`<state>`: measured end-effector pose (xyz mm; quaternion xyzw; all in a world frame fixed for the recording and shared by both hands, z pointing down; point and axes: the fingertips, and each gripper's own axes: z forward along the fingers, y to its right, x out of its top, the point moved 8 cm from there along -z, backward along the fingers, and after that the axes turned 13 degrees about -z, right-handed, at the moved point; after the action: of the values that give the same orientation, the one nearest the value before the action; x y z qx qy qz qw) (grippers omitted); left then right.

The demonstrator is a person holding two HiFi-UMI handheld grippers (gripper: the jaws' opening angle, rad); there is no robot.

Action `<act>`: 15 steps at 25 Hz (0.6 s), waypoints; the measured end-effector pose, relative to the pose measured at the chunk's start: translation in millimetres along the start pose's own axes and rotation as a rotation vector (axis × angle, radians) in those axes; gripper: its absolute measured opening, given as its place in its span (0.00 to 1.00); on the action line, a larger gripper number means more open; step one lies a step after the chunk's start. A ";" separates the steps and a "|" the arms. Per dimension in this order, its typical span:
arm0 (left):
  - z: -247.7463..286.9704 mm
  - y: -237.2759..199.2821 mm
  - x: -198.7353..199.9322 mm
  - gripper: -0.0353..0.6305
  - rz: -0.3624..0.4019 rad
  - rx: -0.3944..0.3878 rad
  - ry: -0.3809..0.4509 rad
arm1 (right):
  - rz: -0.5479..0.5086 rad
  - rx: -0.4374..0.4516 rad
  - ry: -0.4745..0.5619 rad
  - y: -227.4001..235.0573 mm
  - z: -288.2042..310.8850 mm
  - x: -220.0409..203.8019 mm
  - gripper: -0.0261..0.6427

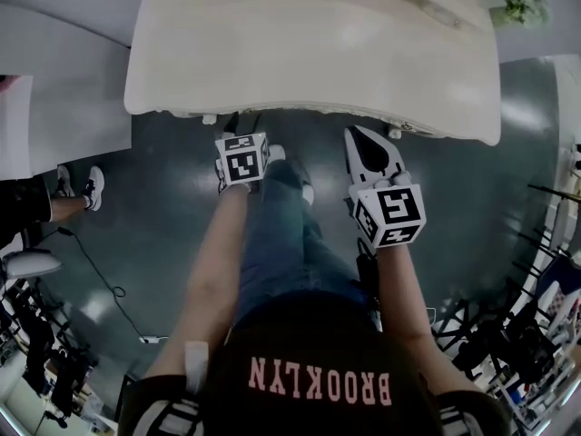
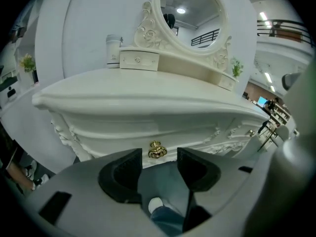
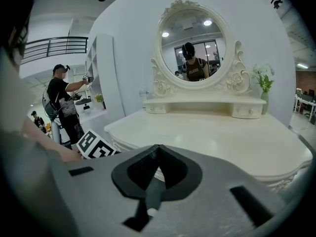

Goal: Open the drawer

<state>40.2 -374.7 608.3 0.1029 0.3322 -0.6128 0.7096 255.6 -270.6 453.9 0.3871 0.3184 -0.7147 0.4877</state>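
A white dressing table stands in front of me; its carved front drawer carries a small gold knob and looks pushed in. My left gripper is open, its dark pads standing either side of the knob and a short way back from it, not touching. In the head view the left gripper points under the table's front edge, its tips hidden. My right gripper is shut and empty, raised beside the table edge; its view looks over the table top.
An oval mirror with small shelf drawers and a jar stands at the table's back, a plant at one end. Another person stands to the left. Stands and cables crowd the floor on the right.
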 end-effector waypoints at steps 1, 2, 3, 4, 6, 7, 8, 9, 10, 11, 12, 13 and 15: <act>3.9 -0.9 0.6 0.38 -0.001 0.000 -0.006 | -0.004 0.002 -0.003 0.5 2.5 0.5 0.03; 7.4 -1.3 1.2 0.38 -0.001 -0.002 -0.013 | -0.007 0.002 -0.005 1.4 4.6 1.3 0.03; 10.6 -1.3 1.8 0.38 -0.002 -0.005 -0.020 | -0.010 0.002 -0.006 2.6 6.3 2.1 0.03; 13.2 -1.1 2.6 0.38 -0.002 -0.007 -0.026 | -0.010 0.001 -0.007 4.0 7.8 2.8 0.03; 16.0 -1.3 4.6 0.36 0.004 -0.005 -0.024 | -0.008 -0.001 -0.009 6.5 10.1 3.6 0.03; 16.3 -1.6 5.2 0.24 0.012 -0.005 -0.018 | -0.006 -0.002 -0.011 7.6 11.0 3.8 0.03; 16.3 -2.1 5.2 0.23 0.019 -0.010 -0.011 | -0.004 -0.003 -0.011 8.5 11.8 3.9 0.03; 16.2 -2.6 4.7 0.23 0.027 -0.016 -0.005 | -0.002 -0.004 -0.010 9.3 12.3 4.1 0.03; 16.2 -2.9 4.3 0.23 0.033 -0.022 -0.001 | 0.000 -0.005 -0.009 9.8 12.5 4.4 0.03; 16.3 -2.9 4.2 0.23 0.036 -0.024 0.001 | 0.001 -0.005 -0.007 10.2 12.3 4.6 0.03; 16.5 -2.7 4.4 0.23 0.035 -0.022 0.000 | 0.001 -0.005 -0.006 10.5 11.8 4.5 0.03; 16.5 -2.3 4.7 0.23 0.032 -0.018 -0.001 | 0.000 -0.004 -0.006 10.4 10.7 4.0 0.03; 15.9 -2.1 4.4 0.23 0.024 -0.011 -0.001 | 0.000 -0.001 -0.008 9.0 7.1 1.4 0.03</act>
<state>43.9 -387.5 618.3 0.1029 0.3341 -0.6024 0.7176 262.0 -280.0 455.6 0.3839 0.3168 -0.7162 0.4892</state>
